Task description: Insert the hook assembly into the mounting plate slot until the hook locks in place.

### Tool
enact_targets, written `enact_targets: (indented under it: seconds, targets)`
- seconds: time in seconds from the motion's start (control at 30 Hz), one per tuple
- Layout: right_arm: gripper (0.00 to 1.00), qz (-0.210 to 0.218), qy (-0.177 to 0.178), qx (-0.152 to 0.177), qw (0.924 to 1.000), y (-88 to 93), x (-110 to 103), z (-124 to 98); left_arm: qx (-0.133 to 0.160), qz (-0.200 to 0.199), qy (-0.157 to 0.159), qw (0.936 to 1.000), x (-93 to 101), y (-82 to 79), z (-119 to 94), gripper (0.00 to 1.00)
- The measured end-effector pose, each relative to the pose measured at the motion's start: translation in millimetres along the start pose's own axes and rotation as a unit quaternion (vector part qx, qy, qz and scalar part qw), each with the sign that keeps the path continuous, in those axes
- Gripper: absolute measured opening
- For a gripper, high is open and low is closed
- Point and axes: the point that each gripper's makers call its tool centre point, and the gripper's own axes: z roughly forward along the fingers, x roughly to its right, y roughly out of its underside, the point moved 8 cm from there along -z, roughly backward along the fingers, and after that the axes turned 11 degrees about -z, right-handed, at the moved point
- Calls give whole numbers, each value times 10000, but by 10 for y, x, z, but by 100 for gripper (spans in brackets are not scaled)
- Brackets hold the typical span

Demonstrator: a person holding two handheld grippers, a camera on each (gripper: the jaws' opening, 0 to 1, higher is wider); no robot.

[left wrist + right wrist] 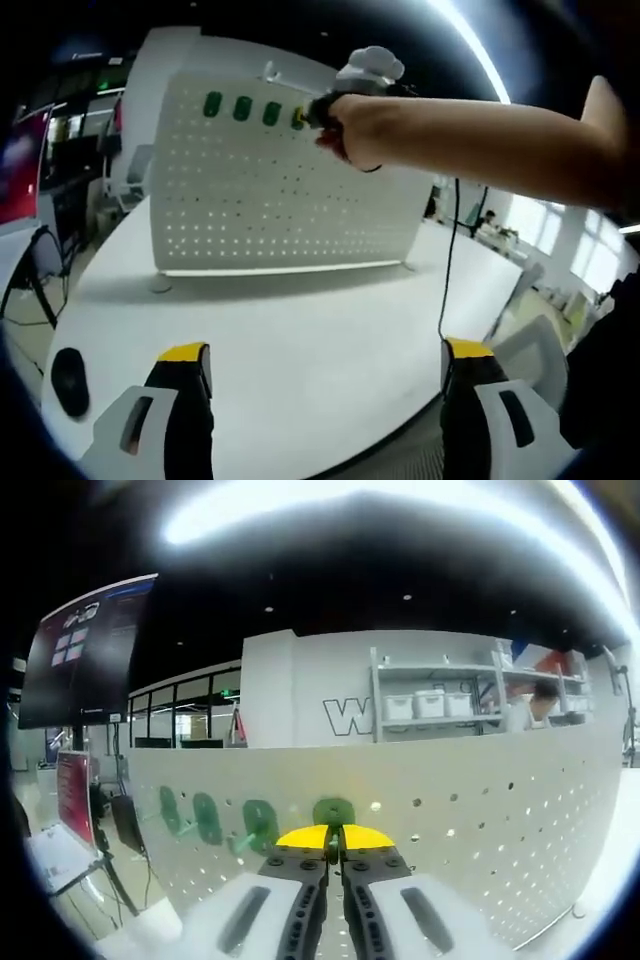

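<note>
**A:** Start at the left of the left gripper view. What do you see?

**B:** Your left gripper (325, 385) is down at the bottom of the frame. Its two yellow-tipped jaws stand wide apart with nothing between them. It sits low over the white table (300, 330), well away from the work.

**A:** And further right?

**B:** The white board with holes (270, 185) stands upright in the middle. Along its top edge there is a row of green hooks (243, 108). Your arm comes in from the right side of the frame, and your right gripper (320, 112) is right at the last hook in the row.

**A:** Now the right gripper view, left to right.

**B:** Three green hooks sit on the board in the lower left. Then, in the bottom middle, your right jaws are pressed almost together, and a fourth green hook (333, 811) sits just above their yellow tips. I think you are pinching it, but the tips hide the exact grip.

**A:** Which way does the hook go?

**B:** Straight ahead of your jaws, into the board. The hook's stem looks to point into the board, the same way the jaws point. So your right hand is the near one. I'd say push forward until it clicks.
</note>
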Motion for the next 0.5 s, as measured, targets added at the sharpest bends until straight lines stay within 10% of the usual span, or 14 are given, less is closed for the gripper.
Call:
enact_targets:
  seconds: [0.5]
  targets:
    - [5,-22,-150,-298,9994,-32,3,-8,43,-81,-16,10000,-19,-6,-15,96]
